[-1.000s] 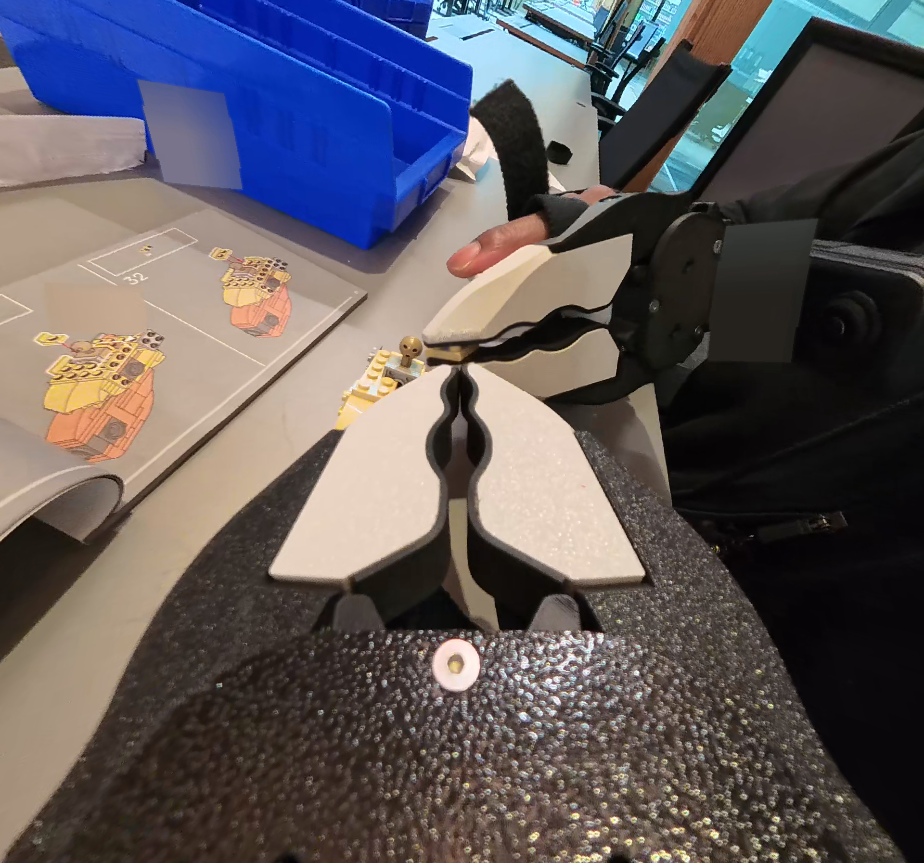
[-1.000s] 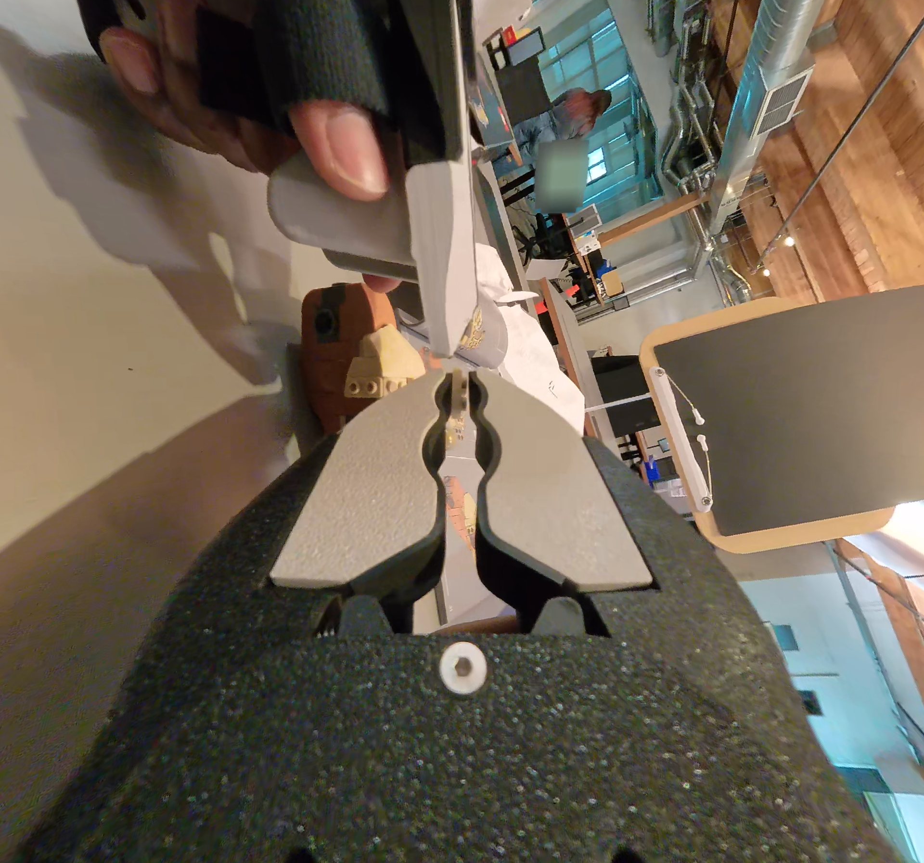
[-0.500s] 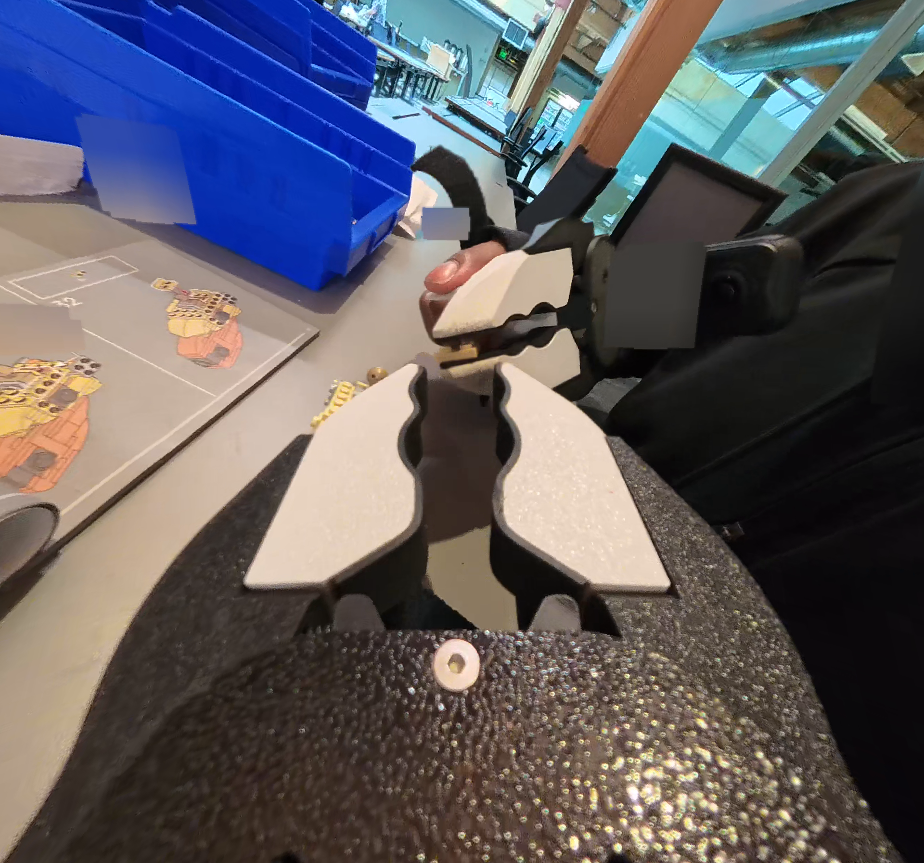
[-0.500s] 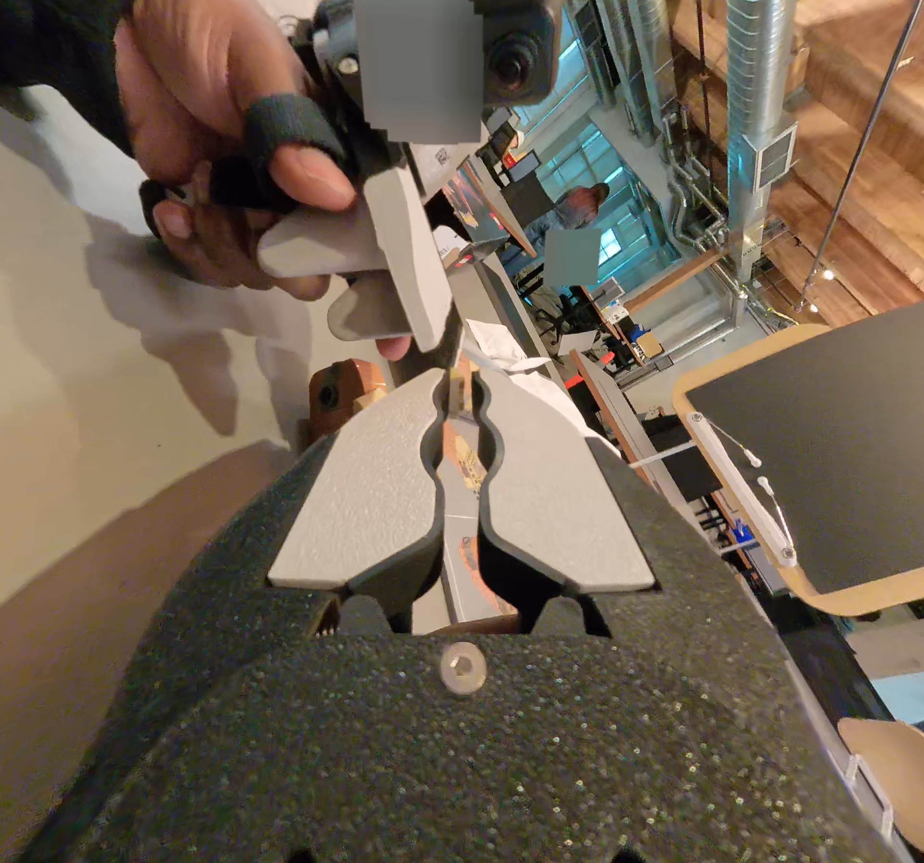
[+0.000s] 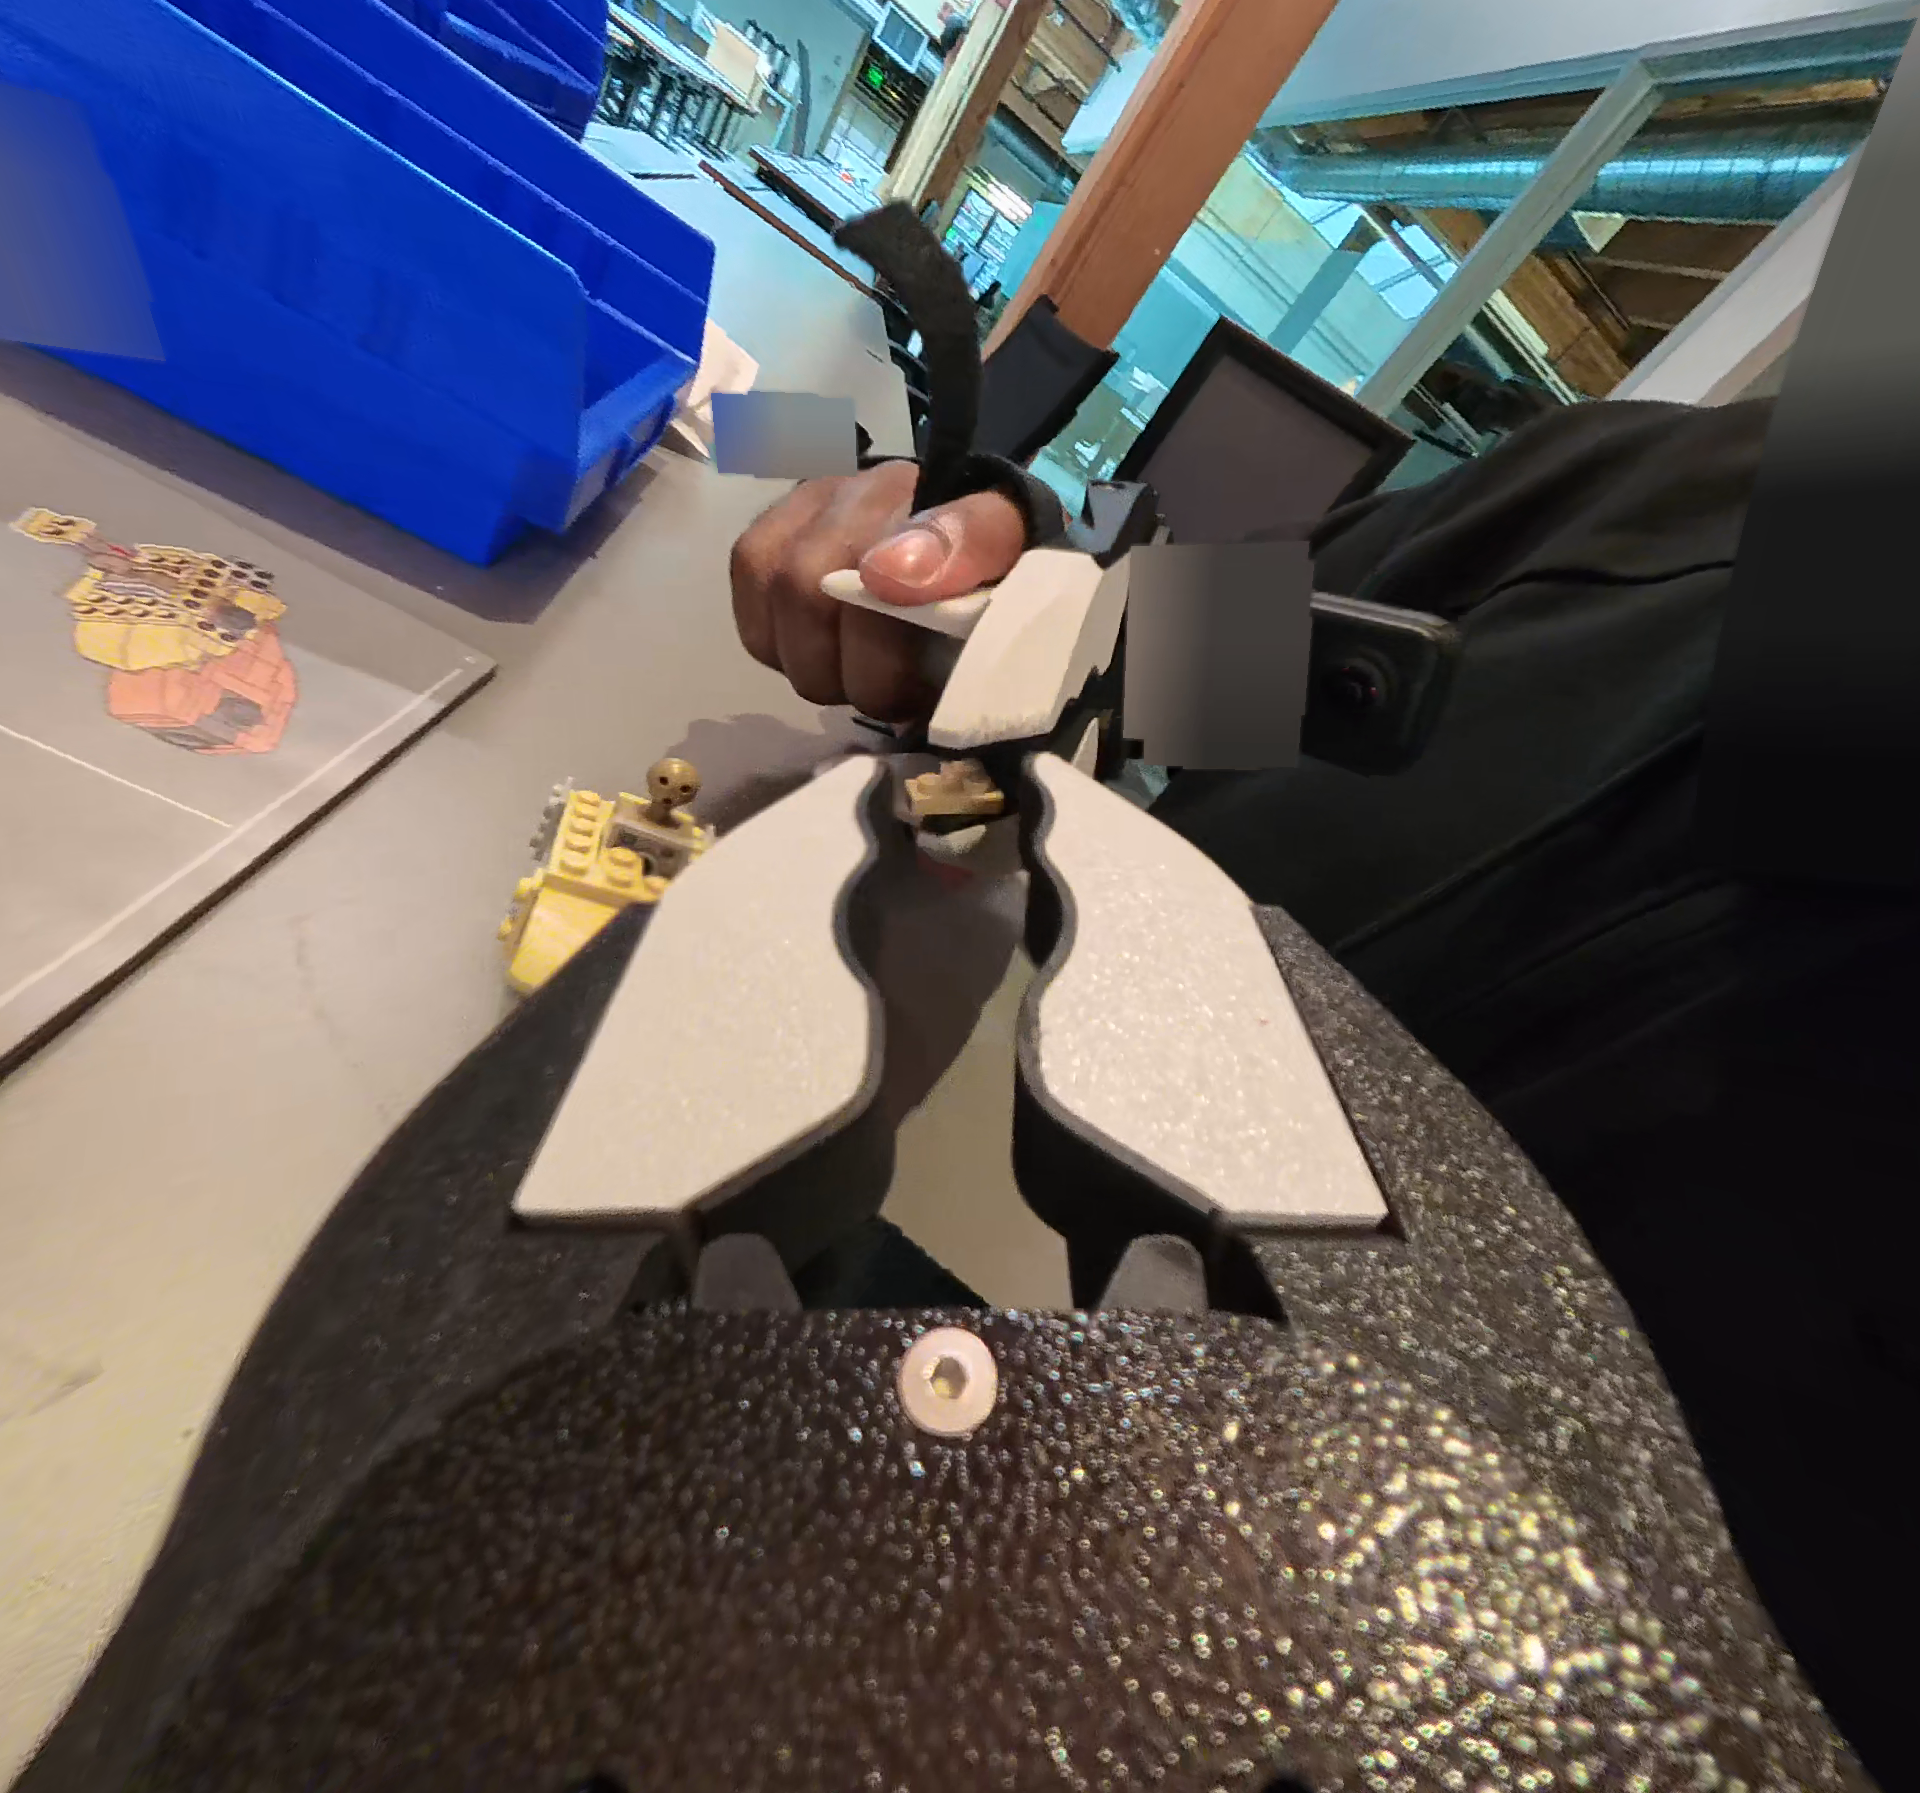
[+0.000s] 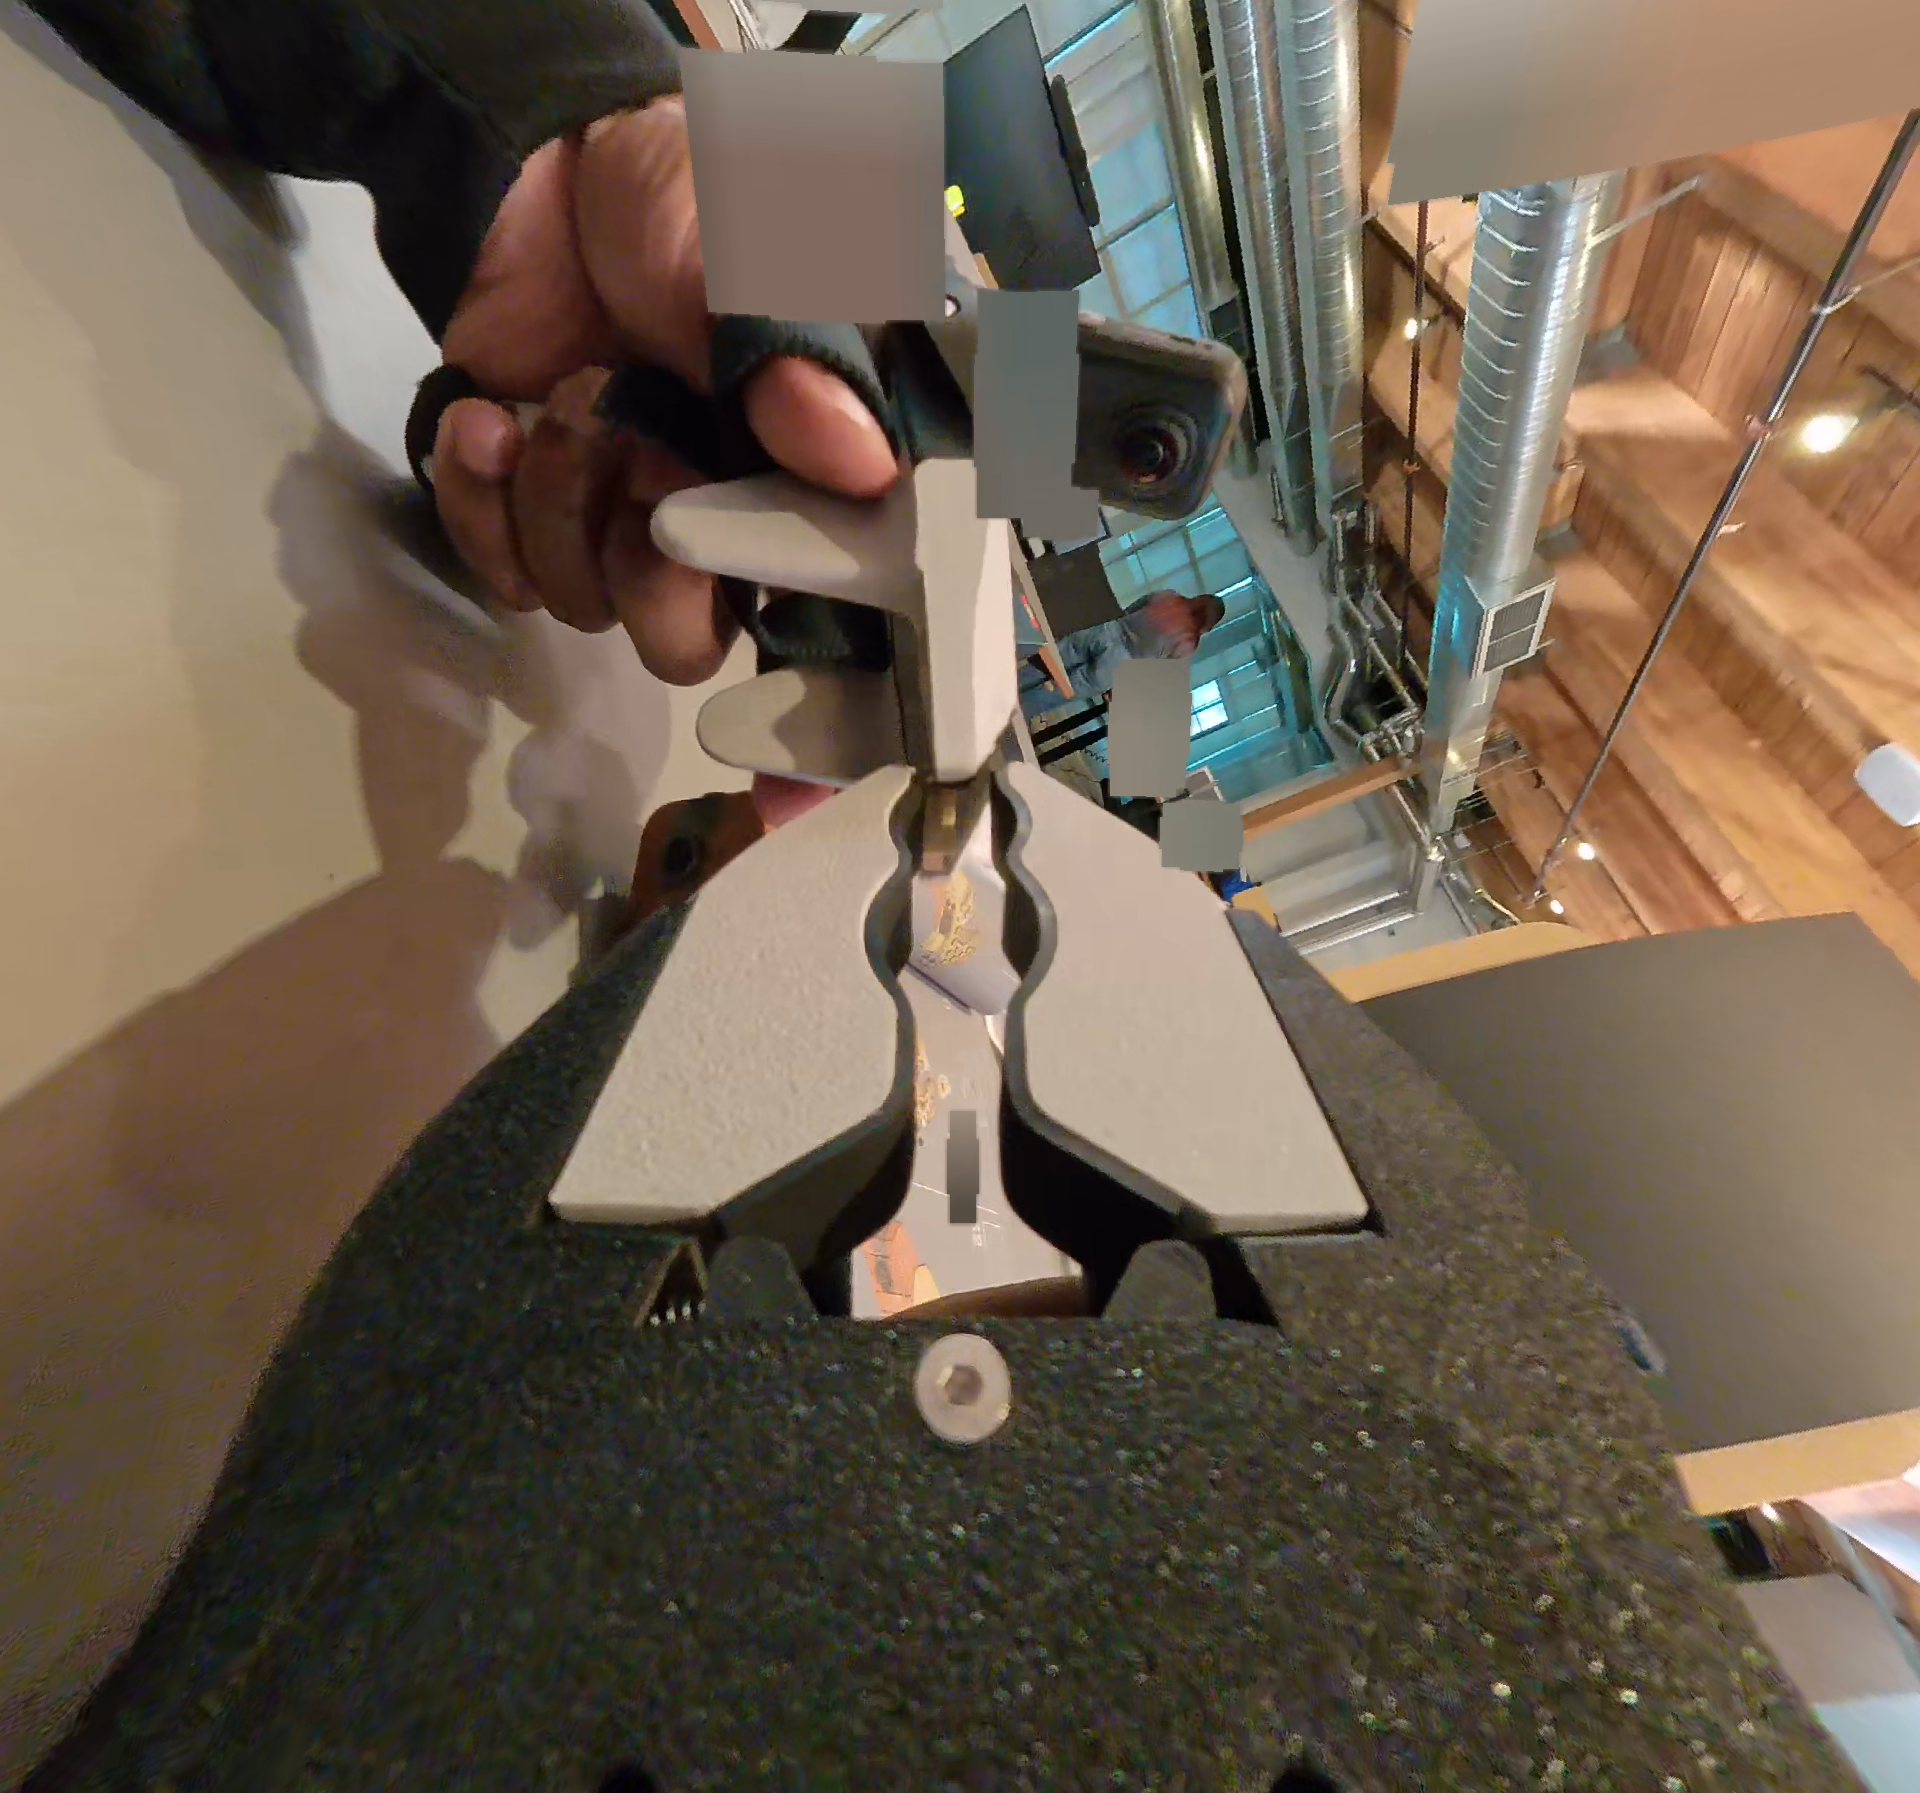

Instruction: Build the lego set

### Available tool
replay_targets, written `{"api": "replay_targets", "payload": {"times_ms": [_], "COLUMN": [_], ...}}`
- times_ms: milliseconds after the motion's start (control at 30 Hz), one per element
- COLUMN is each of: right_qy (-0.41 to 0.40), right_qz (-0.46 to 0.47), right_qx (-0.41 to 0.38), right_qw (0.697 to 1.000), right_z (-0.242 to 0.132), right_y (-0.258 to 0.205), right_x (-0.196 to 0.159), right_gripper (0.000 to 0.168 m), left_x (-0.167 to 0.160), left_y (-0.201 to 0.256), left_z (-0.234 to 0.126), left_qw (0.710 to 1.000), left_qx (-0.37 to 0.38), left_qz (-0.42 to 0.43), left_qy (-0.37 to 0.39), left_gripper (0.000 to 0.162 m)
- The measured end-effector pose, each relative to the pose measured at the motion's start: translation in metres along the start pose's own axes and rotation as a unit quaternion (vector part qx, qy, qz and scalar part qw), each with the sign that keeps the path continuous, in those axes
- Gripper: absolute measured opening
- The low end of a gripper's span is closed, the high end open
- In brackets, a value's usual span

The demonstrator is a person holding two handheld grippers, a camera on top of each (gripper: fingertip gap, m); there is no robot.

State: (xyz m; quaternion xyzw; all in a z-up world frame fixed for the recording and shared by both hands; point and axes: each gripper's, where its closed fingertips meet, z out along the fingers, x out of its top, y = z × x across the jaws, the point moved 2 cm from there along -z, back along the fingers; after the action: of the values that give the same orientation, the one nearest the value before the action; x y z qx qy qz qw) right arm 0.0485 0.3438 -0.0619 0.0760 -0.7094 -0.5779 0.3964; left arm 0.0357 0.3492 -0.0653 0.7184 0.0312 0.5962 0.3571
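Grey tabletop [image 5: 312, 1016] runs under us in a wide workshop hall with timber posts and silver ducting. Going left to right in the left wrist view, we see blue storage bins [image 5: 343, 289] stacked at the far left, then the open instruction booklet [image 5: 208, 704] lying flat in front of them. Just right of the booklet sits the yellow lego sub-assembly [image 5: 592, 860] on the table, a small tan knobbed piece standing on top of it.

Next comes our left gripper [image 5: 951, 798], its fingers parted with a clear gap and holding nothing, though the tips bracket a small tan plate [image 5: 951, 793]. That plate is pinched by our right gripper [image 6: 951, 813], which comes in from the right and above, closed down on the piece at its very tips. In the right wrist view the same plate shows as a thin tan sliver between the closed tips, with the left gripper's fingers meeting it edge-on from above. A brown lego block [image 6: 675, 860] peeks out low on the left there, mostly hidden.

We judge we are mid hand-over, or re-seating the plate for a better hold. Next the left fingers need to close squarely on the plate's edges before the right lets go; the piece is tiny and could twist or drop. Then it goes to the yellow sub-assembly.
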Motion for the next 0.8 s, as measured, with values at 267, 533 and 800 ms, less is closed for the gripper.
{"api": "replay_targets", "payload": {"times_ms": [267, 533, 800], "right_qy": [-0.028, -0.117, -0.1], "right_qz": [0.014, 0.063, 0.134], "right_qx": [0.001, 0.01, 0.064], "right_qw": [0.999, 0.991, 0.984], "right_z": [-0.003, -0.013, -0.014], "right_y": [0.001, -0.003, -0.014], "right_x": [-0.01, -0.031, -0.026], "right_gripper": [0.026, 0.03, 0.027], "left_x": [0.007, 0.0, -0.003], "left_y": [-0.01, -0.025, -0.023], "left_z": [-0.008, -0.013, -0.007], "left_qw": [0.996, 0.94, 0.835], "left_qx": [0.063, 0.271, 0.424], "left_qz": [0.058, 0.204, 0.35], "left_qy": [0.018, -0.034, -0.031], "left_gripper": [0.017, 0.017, 0.017]}}
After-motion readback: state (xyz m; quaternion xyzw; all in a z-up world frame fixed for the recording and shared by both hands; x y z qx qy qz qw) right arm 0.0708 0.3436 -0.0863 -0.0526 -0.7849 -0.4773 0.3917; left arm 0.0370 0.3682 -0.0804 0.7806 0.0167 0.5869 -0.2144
